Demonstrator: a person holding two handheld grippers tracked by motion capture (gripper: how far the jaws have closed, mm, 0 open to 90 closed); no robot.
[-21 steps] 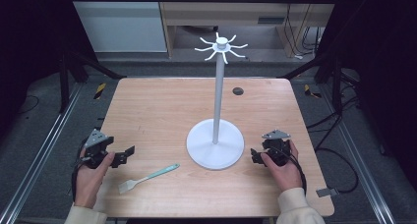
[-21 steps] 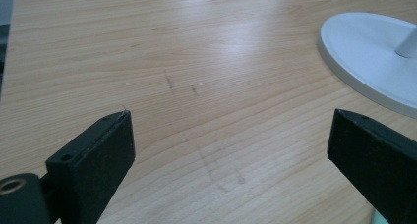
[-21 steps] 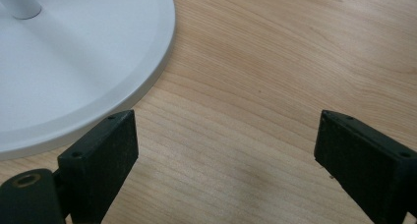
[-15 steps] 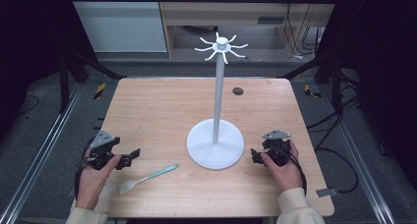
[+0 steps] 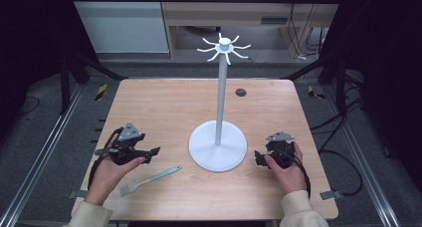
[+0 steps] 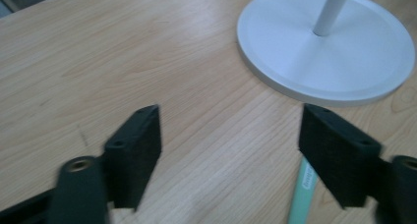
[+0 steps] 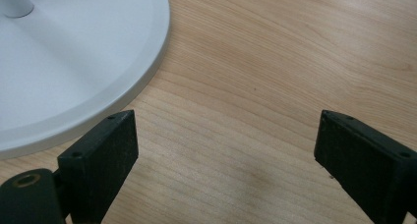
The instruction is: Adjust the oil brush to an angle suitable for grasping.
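A wooden table [image 5: 164, 107] is seen from the high view, with a white stand [image 5: 218, 146] set on it a little right of centre; the stand is made up of a round flat base, an upright pole and a crown of curved hooks at the top; a small dark round spot [image 5: 241, 92] is seen on the tabletop beyond the base, toward the far right. A brush with a mint-green handle [image 5: 149, 180] is laid flat on the near left part of the table, its pale bristle end pointed toward the near edge and its handle end angled toward the stand's base, from which it is kept apart. The left gripper [image 5: 149, 153] is held in the person's left hand [image 5: 107, 172] just beside the brush, on its far-left side, the jaws being directed toward the stand; in the left gripper view the jaws are seen spread wide over bare wood, with the green handle [image 6: 302, 192] shown low beside the right-hand jaw rather than between the two, and the stand's base [image 6: 354, 62] ahead. The right gripper [image 5: 259, 158] is held in the right hand [image 5: 288, 170] just beside the near right rim of the base; in the right gripper view its jaws are likewise parted wide, nothing being pinched, with the base's rim [image 7: 123, 81] close by the left-hand jaw.
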